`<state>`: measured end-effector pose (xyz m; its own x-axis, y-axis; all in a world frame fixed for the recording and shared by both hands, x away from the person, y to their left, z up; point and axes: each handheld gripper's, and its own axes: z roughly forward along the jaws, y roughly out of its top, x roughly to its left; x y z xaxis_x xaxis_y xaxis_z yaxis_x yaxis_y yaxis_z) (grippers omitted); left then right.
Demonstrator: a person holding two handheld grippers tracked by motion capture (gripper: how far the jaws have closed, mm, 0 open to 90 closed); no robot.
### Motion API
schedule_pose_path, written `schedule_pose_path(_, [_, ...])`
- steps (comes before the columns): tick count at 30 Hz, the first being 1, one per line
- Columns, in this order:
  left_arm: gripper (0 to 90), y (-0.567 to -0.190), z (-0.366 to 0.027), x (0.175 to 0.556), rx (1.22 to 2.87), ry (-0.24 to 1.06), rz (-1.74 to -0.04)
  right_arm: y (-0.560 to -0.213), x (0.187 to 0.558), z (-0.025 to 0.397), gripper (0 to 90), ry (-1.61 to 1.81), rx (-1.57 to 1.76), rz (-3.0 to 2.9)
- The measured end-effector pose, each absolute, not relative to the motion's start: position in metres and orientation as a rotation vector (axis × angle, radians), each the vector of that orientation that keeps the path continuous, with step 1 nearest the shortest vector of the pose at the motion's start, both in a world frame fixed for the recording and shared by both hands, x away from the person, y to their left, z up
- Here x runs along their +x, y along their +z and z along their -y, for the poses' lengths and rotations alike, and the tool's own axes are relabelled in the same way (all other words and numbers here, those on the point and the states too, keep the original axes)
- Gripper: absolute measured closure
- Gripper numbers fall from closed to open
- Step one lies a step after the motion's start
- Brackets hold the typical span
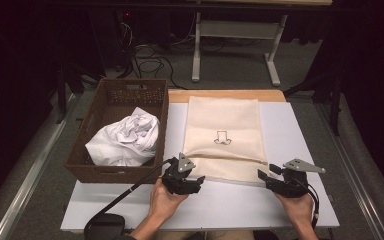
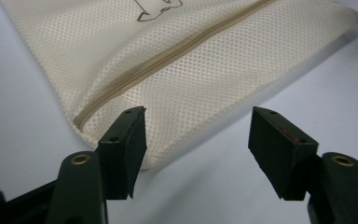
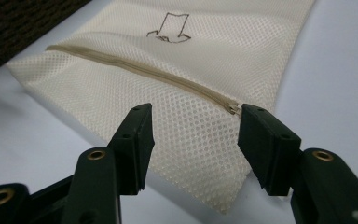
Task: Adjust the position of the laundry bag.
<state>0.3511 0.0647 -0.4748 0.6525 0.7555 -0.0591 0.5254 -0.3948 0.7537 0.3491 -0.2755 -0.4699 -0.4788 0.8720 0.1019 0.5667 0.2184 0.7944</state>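
Nearest the person, the left gripper and right gripper sit at the two near corners of the mesh laundry bag, jaws spread and gripping nothing. The bag lies flat on the white table, its zipper closed and running across just behind the grippers. The step appears to be the approach for opening it; next, one gripper likely pins the fabric while the other catches the zipper pull. Left of the bag, a wicker basket holds crumpled white cloth.
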Motion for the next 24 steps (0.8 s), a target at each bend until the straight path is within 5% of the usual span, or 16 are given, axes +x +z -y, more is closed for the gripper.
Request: schedule_pose_path(24, [31.5, -0.493, -0.053, 0.376, 2.202, 0.461, -1.108, -0.481, 0.382, 0.276, 43.7, 0.983, 1.408, -2.159])
